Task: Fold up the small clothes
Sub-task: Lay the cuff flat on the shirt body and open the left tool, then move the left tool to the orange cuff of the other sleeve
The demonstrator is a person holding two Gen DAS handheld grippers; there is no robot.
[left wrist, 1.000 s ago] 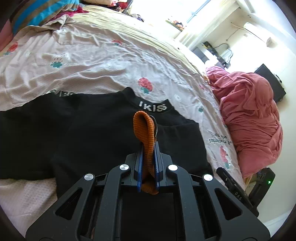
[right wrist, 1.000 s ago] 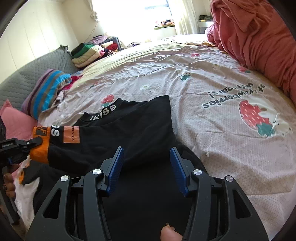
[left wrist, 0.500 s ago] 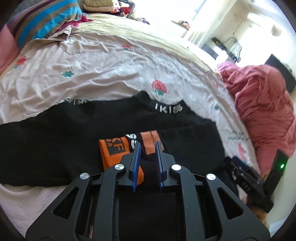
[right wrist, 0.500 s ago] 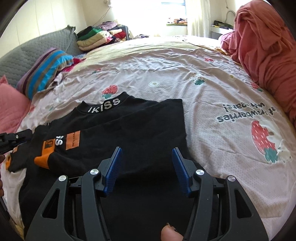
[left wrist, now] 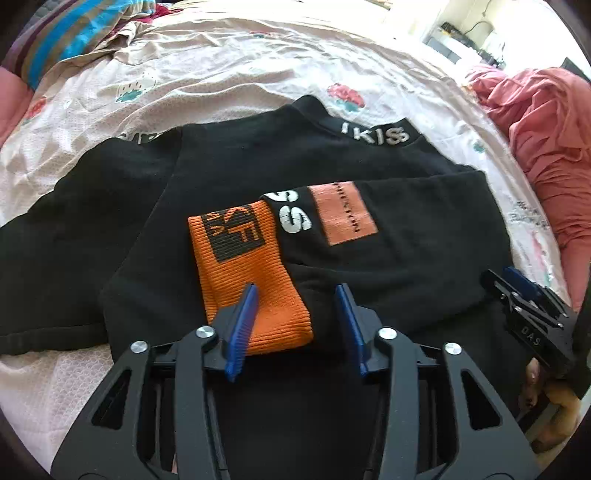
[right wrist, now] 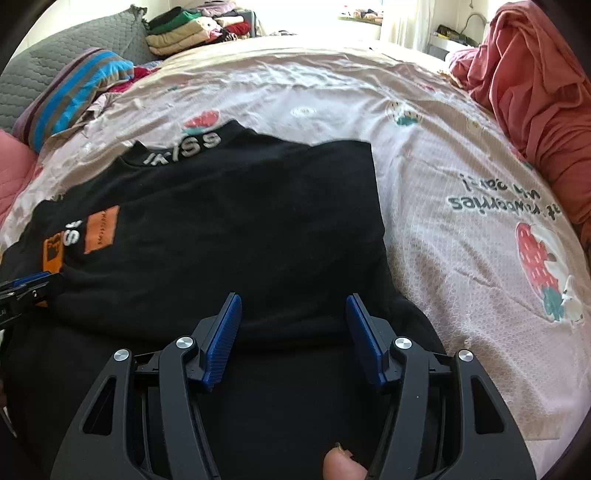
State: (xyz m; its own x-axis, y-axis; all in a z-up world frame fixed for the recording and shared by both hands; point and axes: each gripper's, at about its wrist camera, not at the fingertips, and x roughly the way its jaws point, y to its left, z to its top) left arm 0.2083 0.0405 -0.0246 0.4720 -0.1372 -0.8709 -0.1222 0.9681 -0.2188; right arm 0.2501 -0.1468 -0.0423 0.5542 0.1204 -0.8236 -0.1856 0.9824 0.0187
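One bed [right wrist: 332, 96] fills both views, its pale pink quilted cover printed with strawberries and lettering, lightly creased. At its far edge sit a grey quilted pillow [right wrist: 55, 74], a striped cushion [right wrist: 74, 92] and a stack of folded clothes [right wrist: 184, 26]; a heap of rumpled pink fabric [left wrist: 546, 147] lies along one side.

Spread across the near part of the bed is the black top [right wrist: 229, 221], a soft matte knit with white letters on its collar [left wrist: 373, 133]. Its body lies flat and its long axis runs away from both sets of tongs, collar at the far end. One sleeve [left wrist: 388, 229] is folded across the chest, running crosswise; the other sleeve still stretches out to the left in the left wrist view, unfolded.

The folded sleeve carries an orange patch [left wrist: 343, 214] and ends in a ribbed orange cuff [left wrist: 247, 273], which lies flat just ahead of the left tongs [left wrist: 295, 321]. Those tongs are partly apart and opening; the cuff's near edge sits between the blue pads, which do not press on it, so I judge it released.

The right tongs [right wrist: 293, 332] hover over the black cloth near the top's right edge, about half apart and opening, gripping nothing. A fingertip [right wrist: 341, 465] shows behind them.

The outstretched sleeve lies on the left tongs' side, so they look nearer for the next fold.
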